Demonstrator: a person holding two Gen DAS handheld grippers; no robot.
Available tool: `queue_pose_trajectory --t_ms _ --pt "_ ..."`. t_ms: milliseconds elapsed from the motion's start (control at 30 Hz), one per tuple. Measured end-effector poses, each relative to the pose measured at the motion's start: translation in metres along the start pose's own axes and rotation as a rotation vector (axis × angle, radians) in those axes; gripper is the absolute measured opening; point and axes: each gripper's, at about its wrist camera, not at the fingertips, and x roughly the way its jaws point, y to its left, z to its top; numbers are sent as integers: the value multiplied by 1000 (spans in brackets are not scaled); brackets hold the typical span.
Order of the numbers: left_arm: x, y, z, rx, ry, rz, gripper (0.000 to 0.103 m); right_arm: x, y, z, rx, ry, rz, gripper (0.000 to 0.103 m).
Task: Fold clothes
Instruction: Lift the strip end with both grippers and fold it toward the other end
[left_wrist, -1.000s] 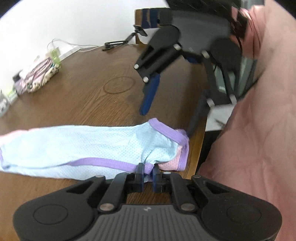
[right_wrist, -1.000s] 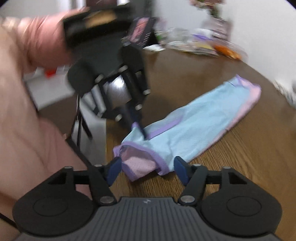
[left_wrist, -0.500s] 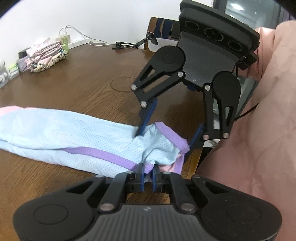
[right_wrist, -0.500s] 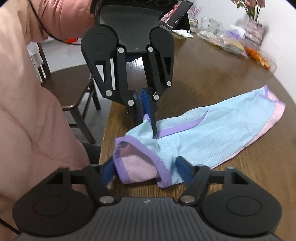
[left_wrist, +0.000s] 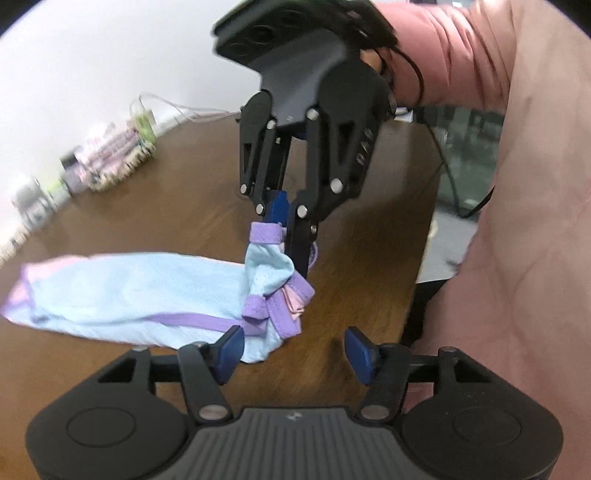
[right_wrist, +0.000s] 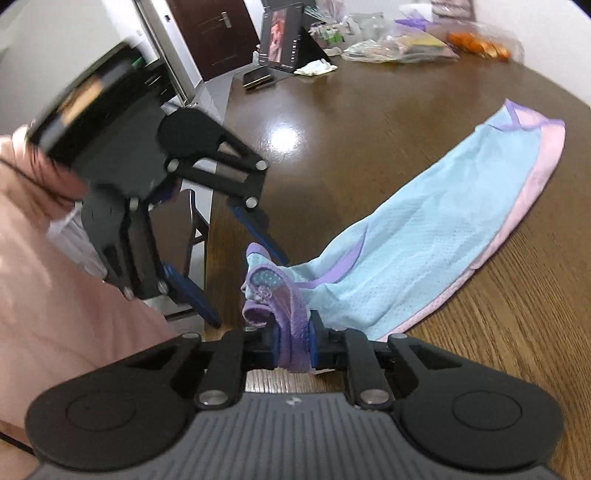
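Observation:
A light-blue mesh garment (left_wrist: 129, 288) with purple trim and a pink edge lies stretched across the brown wooden table (left_wrist: 177, 206). Its near end is bunched and lifted off the wood. My right gripper (left_wrist: 291, 229) comes down onto that end, its jaws closing, the pads pressing on the purple hem (right_wrist: 291, 343). In the right wrist view the rest of the garment (right_wrist: 443, 221) trails away to the right. My left gripper (left_wrist: 293, 352) has its jaws opening. A fold of cloth lies beside its left pad (left_wrist: 231, 350), which does not press on it. From the right wrist the left gripper (right_wrist: 245, 291) shows spread fingers.
The table edge (left_wrist: 424, 258) runs close on the right, with a person's pink sleeve (left_wrist: 517, 258) beyond it. A patterned pouch (left_wrist: 114, 155) and bottles sit at the far left. A standing tablet (right_wrist: 280, 37), plastic bags (right_wrist: 399, 44) and a chair (right_wrist: 195, 229) are also in view.
My left gripper has let go of the hem and spread its fingers. My right gripper has shut on the bunched end of the garment and raised it off the table.

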Motion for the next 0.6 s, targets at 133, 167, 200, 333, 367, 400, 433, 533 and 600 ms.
queue_pose_trajectory --t_ms 133,167,200,333,367,400,433,533,600 --pt "12 -7 5 111 -33 118 49 -4 -3 3 10 2 17 14" --pt "15 -9 7 146 -40 134 39 -4 -3 4 16 -5 23 14" --pt "18 -11 8 176 -45 144 31 -4 -4 5 22 -11 29 14" --pt "19 -8 6 181 -73 140 10 -9 -3 2 24 -39 21 16" --pt "18 -5 4 158 -83 131 10 -12 -1 0 21 -52 16 21" --pt "17 -1 2 131 -90 118 10 -14 1 -3 18 -65 11 34" --pt "17 5 0 95 -96 101 10 -16 3 -6 14 -78 4 53" --pt "13 22 -3 -9 -111 41 10 -16 26 -26 -108 -100 -114 68" --pt "11 31 -1 -53 -119 11 10 -7 36 -34 -170 -89 -192 68"
